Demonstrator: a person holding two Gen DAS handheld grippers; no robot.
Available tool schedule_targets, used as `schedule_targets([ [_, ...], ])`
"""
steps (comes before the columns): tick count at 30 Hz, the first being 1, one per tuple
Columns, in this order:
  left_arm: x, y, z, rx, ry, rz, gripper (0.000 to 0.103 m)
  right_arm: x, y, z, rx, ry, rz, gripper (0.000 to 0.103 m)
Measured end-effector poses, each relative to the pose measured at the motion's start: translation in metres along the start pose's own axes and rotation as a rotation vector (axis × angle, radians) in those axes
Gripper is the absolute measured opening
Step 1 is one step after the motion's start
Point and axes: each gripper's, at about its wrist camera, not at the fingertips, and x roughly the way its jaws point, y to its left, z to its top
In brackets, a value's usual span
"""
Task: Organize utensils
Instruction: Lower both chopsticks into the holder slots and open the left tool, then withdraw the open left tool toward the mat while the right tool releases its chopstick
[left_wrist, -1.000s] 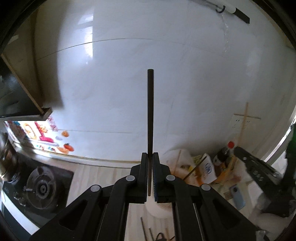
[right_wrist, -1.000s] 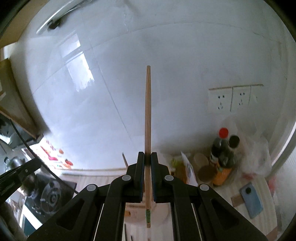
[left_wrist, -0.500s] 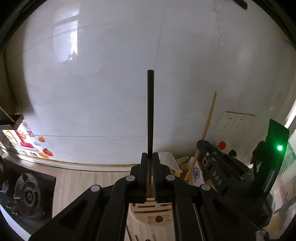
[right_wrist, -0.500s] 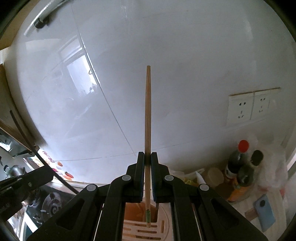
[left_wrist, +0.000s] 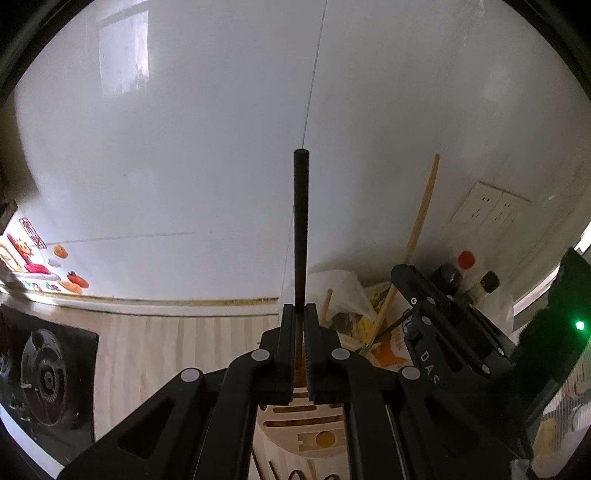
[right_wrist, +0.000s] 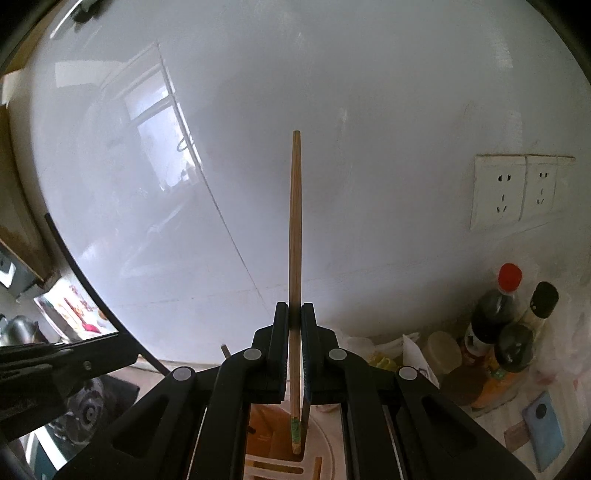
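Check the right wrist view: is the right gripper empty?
No, the right gripper is shut on a wooden chopstick standing upright between its jaws.

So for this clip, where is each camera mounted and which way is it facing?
Left wrist: on the left gripper, facing the white wall; its fingers clamp a black chopstick.
Right wrist: on the right gripper, same wall; its fingers clamp a wooden chopstick.
Shared: utensil holder, wall sockets, red-capped bottle, each other's gripper.
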Motion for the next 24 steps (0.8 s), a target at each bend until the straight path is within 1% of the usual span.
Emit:
schedule_targets([
  [2,0.005,0.001,-0.002,-0.006,0.017,-0.003,0.002,0.002,0.001,-0.005,-0.013,0.014,-0.002,0.007],
  [3,0.008,0.002,-0.004,-0.01,0.028,-0.005,0.002,0.001,0.003,-0.006,-0.02,0.006,-0.004,0.007],
  [7,0.019,0.004,-0.008,-0.021,0.069,-0.02,0.002,0.004,0.002,-0.005,-0.031,0.021,0.003,0.007],
  [13,0.02,0.005,-0.011,-0.036,0.091,-0.042,0.004,0.001,-0.002,-0.002,-0.028,0.053,0.019,0.008],
  [14,0.018,0.005,-0.011,-0.041,0.087,-0.043,0.004,0.0,-0.003,-0.002,-0.023,0.062,0.024,0.011],
  [15,0.014,0.005,-0.01,-0.043,0.08,-0.046,0.005,-0.001,-0.005,-0.001,-0.018,0.066,0.027,0.017],
  [16,0.012,0.004,-0.009,-0.044,0.078,-0.046,0.007,-0.003,-0.006,0.0,-0.011,0.068,0.033,0.02],
  [18,0.006,0.003,-0.008,-0.046,0.068,-0.034,0.007,-0.009,-0.008,0.001,-0.007,0.068,0.036,0.028],
  [20,-0.001,0.005,-0.008,-0.052,0.06,-0.003,0.009,-0.015,-0.011,0.002,-0.001,0.071,0.037,0.03],
  [21,-0.006,0.006,-0.009,-0.052,0.048,0.013,0.014,-0.02,-0.012,0.003,0.002,0.071,0.036,0.032],
  [22,-0.01,0.007,-0.01,-0.052,0.039,0.027,0.027,-0.024,-0.014,0.003,0.005,0.068,0.03,0.034],
  [23,-0.015,0.008,-0.012,-0.053,0.027,0.052,0.036,-0.029,-0.017,0.003,0.009,0.066,0.028,0.036],
  [24,-0.019,0.01,-0.015,-0.056,0.015,0.071,0.057,-0.037,-0.02,0.003,0.017,0.062,0.026,0.039],
])
